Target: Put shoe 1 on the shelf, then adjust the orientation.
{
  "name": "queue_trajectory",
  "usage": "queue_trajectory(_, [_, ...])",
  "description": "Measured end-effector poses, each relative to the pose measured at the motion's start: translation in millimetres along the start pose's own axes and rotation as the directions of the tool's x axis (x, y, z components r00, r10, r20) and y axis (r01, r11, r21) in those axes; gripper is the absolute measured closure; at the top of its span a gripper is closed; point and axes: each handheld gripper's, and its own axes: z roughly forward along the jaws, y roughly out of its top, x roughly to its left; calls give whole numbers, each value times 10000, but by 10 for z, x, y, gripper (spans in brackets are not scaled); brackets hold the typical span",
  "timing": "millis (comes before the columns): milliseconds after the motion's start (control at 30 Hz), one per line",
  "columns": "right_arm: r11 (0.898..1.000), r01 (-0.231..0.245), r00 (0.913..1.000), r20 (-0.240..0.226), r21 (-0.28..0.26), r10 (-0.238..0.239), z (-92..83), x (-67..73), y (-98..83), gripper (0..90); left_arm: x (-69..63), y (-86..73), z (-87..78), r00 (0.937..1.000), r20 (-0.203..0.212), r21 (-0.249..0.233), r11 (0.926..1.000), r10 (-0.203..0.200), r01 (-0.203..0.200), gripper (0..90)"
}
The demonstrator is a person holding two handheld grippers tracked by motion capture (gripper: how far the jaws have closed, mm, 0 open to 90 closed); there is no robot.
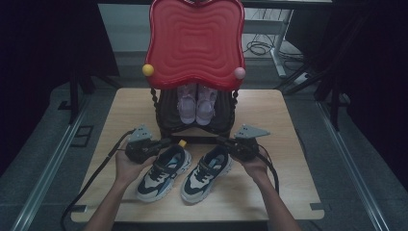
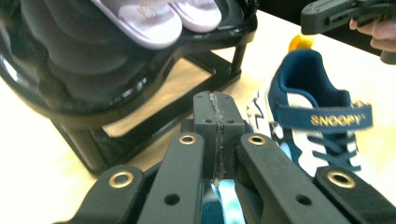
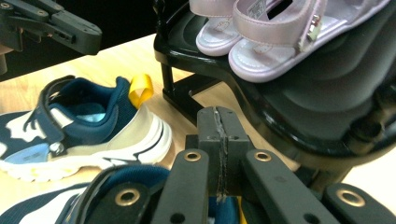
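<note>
Two tongs (image 1: 166, 143) (image 1: 222, 141), each clamped on one of two sneakers (image 1: 163, 172) (image 1: 206, 173), before two sandals (image 1: 196, 105).

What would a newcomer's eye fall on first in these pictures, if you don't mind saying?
Most likely the big glossy red rack top at the table's far edge, with a pair of pale pink sandals on the black shelf beneath it. Next, the two navy-and-white sneakers side by side on the wooden table, with the left gripper and right gripper shut at their heels.

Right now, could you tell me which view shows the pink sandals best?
The right gripper view: the pink sandals sit close, straps and buckle clear. The left gripper view catches their toes; the high view shows them small under the red top.
</note>
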Motion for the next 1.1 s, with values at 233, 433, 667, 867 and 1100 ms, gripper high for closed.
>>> queue_trajectory(233, [9999,-15,10000,61,-119,16,-199,26,-137,887,0,-171,-170,9988,48,-229,9986,-483,484,845])
queue_trajectory(433, [10000,0,9999,125,-34,0,-320,7,-242,834,-12,-236,-260,9980,133,27,9981,-624,623,691])
queue_trajectory(667, [10000,22,10000,-32,66,-22,-430,-19,-307,692,-69,-297,-375,9976,118,34,9976,-688,688,551])
queue_trajectory(867, [9999,81,10000,-11,94,-81,-507,-16,-340,618,-131,-384,-501,9971,97,118,9971,-754,753,541])
queue_trajectory(1100, [9998,-88,9998,170,199,85,-532,-50,-383,570,-228,-496,-575,9972,244,353,9970,-702,694,621])
